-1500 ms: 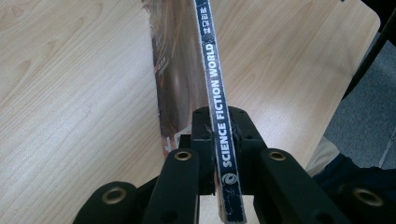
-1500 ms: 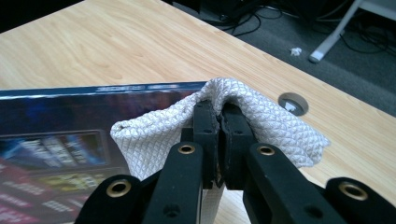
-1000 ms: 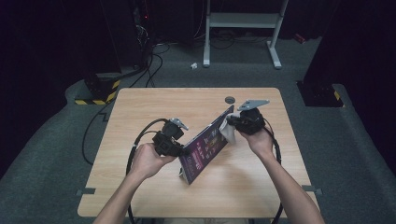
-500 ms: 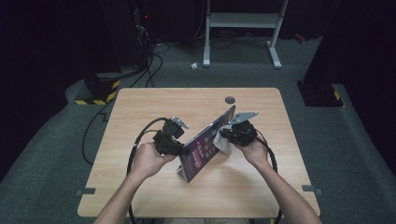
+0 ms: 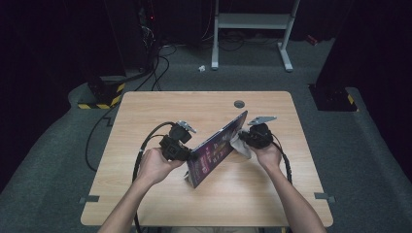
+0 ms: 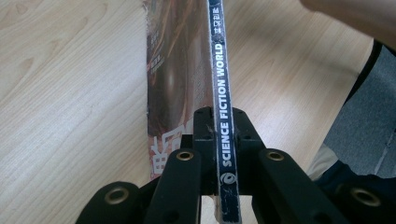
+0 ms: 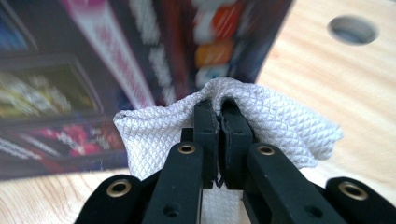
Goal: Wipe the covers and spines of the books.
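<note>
High view: wooden table point(image 5: 145, 116) w/ a magazine point(image 5: 214, 148) stood on edge near its middle, tilted, spine end clamped in the left gripper point(image 5: 182, 145), whose jaws are pinched tight on the spine in the left gripper view point(image 6: 223, 140). Right gripper point(image 5: 250, 138) jaws are closed on a white cloth point(image 7: 275, 121), bunched vs the glossy cover on the mag's far side. Risks, as I judge: a hard wipe could twist the mag out of the spine-only grip or topple it, & the loosely bunched cloth may slip from the jaws.
</note>
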{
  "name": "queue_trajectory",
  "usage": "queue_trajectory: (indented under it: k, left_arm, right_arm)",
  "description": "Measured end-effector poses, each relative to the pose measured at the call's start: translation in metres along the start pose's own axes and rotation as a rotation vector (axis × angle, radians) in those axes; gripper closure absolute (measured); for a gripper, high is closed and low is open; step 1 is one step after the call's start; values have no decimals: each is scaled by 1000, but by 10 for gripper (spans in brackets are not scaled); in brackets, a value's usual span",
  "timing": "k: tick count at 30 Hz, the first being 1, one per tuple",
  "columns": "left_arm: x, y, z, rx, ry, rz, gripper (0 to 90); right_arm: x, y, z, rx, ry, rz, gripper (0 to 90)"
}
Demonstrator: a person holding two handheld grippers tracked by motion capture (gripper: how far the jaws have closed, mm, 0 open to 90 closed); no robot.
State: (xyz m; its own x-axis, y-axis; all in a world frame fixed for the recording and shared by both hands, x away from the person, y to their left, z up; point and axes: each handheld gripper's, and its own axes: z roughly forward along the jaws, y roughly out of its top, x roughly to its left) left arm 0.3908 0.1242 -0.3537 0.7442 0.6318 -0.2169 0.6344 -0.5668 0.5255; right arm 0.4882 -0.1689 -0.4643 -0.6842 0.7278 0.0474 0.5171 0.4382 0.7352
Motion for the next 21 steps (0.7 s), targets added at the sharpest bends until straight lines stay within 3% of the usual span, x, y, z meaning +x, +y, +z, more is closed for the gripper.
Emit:
queue_trajectory:
  k: [4, 7, 10, 16, 21]
  left_arm:
    - [0, -1, 0, -9, -1, -8, 838]
    - [1, -2, 0, -13, -2, -10, 838]
    - [4, -2, 1, -24, -8, -28, 838]
    - [7, 0, 4, -36, -12, -49, 838]
    - [5, 5, 9, -42, -15, -59, 837]
  right_arm:
    - [1, -13, 14, 45, -8, -7, 863]
    - [-7, -22, 22, 56, -25, 49, 863]
    - [-5, -30, 27, 48, -23, 63, 863]
    - [22, -37, 26, -13, 47, 5, 863]
    - [41, -33, 19, -25, 83, -50, 863]
